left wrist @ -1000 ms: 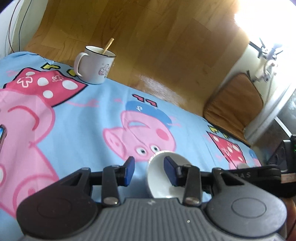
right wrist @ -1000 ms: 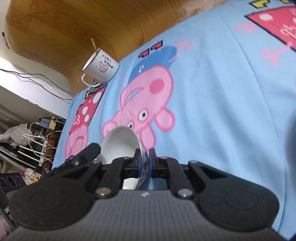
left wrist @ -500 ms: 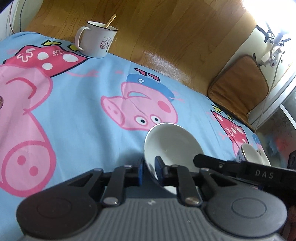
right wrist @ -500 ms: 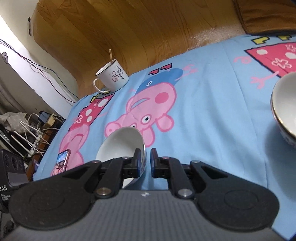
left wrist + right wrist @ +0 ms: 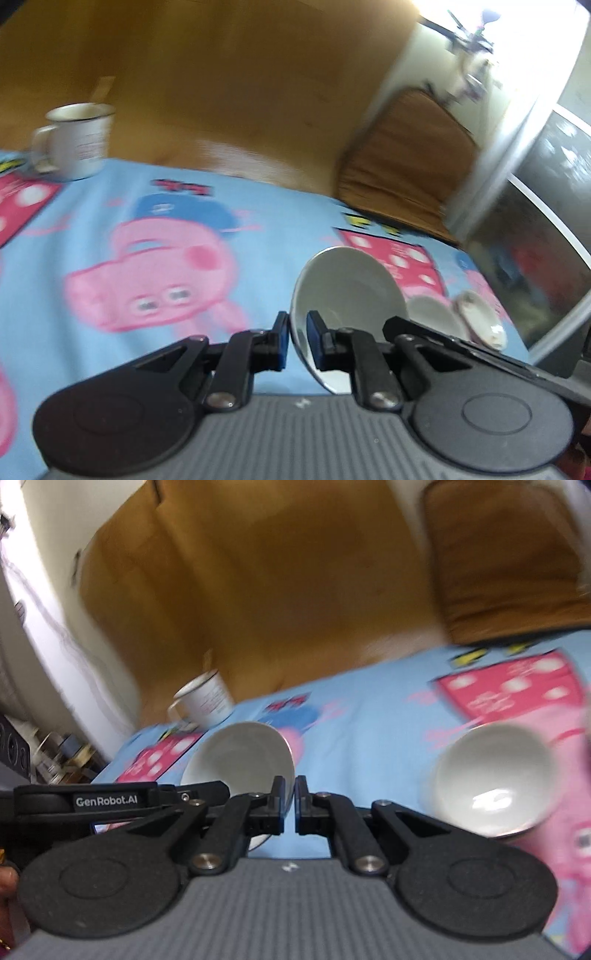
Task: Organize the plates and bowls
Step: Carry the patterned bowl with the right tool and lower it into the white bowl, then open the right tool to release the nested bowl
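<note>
Right gripper point(image 5: 290, 805) pinches rim of tilted white bowl point(image 5: 240, 757) over blue cartoon cloth point(image 5: 369, 731) (frame blurred); second bowl point(image 5: 491, 779) rests right, mug point(image 5: 205, 701) beyond.

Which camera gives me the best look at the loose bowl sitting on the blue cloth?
Right wrist view: the loose bowl shows its whole white inside, unobstructed though blurred. Left wrist view shows it small, far right, partly behind the held bowl.

The white bowl point(image 5: 347, 295) looks like glossy, smooth ceramic — so does the second bowl point(image 5: 491, 779) lying on the soft printed cloth point(image 5: 258, 229). The mug point(image 5: 74, 142) seems enamelled, the floor point(image 5: 221, 92) polished wood — faintly shiny — and the gripper fingers point(image 5: 275, 805) matt black plastic.
</note>
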`<state>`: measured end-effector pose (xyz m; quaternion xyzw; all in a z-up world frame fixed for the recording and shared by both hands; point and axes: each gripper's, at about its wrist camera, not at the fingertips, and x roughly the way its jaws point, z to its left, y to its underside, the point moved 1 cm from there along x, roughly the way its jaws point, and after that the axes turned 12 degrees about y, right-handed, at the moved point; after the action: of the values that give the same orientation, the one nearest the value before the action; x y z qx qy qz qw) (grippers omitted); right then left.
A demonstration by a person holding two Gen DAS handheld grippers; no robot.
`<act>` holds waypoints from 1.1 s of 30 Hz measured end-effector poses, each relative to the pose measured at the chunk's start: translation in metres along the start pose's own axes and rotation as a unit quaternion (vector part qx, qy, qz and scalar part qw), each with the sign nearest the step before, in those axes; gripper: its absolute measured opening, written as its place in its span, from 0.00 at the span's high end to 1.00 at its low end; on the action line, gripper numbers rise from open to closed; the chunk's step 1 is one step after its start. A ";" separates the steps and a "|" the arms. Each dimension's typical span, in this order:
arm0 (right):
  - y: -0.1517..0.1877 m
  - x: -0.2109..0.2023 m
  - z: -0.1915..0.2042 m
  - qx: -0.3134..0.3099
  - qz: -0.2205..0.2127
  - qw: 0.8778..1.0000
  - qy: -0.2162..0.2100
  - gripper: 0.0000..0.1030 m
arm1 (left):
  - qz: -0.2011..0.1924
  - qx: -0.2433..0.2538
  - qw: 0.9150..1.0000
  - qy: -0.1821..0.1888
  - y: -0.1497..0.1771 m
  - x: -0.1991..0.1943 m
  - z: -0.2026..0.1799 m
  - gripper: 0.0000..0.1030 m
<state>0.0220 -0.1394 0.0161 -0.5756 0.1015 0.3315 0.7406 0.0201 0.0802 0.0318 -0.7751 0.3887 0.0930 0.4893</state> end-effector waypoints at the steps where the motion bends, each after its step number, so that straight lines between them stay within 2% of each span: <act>1: -0.002 -0.006 -0.010 0.003 -0.012 1.000 0.015 0.93 | 0.006 0.007 1.000 0.009 -0.003 0.010 -0.008 0.88; 8: -0.002 -0.032 -0.062 0.030 -0.062 0.993 0.097 0.92 | 0.064 0.033 0.996 0.061 -0.009 0.079 -0.053 0.88; 15: 0.006 -0.028 -0.089 0.054 -0.056 0.990 0.121 0.90 | 0.092 0.049 0.993 0.053 -0.003 0.110 -0.070 0.88; 19: 0.007 -0.026 -0.091 0.063 -0.058 0.989 0.123 0.83 | 0.090 0.056 0.993 0.042 -0.005 0.112 -0.072 0.87; 22: 0.007 -0.031 -0.094 0.071 -0.066 0.988 0.122 0.74 | 0.086 0.066 0.993 0.038 -0.005 0.109 -0.076 0.87; 26: 0.007 -0.038 -0.095 0.075 -0.081 0.986 0.126 0.73 | 0.074 0.077 0.994 0.030 -0.004 0.101 -0.080 0.86; 29: 0.007 -0.041 -0.096 0.079 -0.086 0.985 0.126 0.73 | 0.054 0.085 0.995 0.021 -0.005 0.089 -0.081 0.81; 33: 0.009 -0.044 -0.094 0.081 -0.088 0.985 0.122 0.73 | 0.034 0.080 0.996 0.016 -0.006 0.071 -0.077 0.81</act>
<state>0.0045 -0.2412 0.0023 -0.5563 0.1668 0.1828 0.7933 0.0546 -0.0188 0.0379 -0.7213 0.4288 0.0661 0.5399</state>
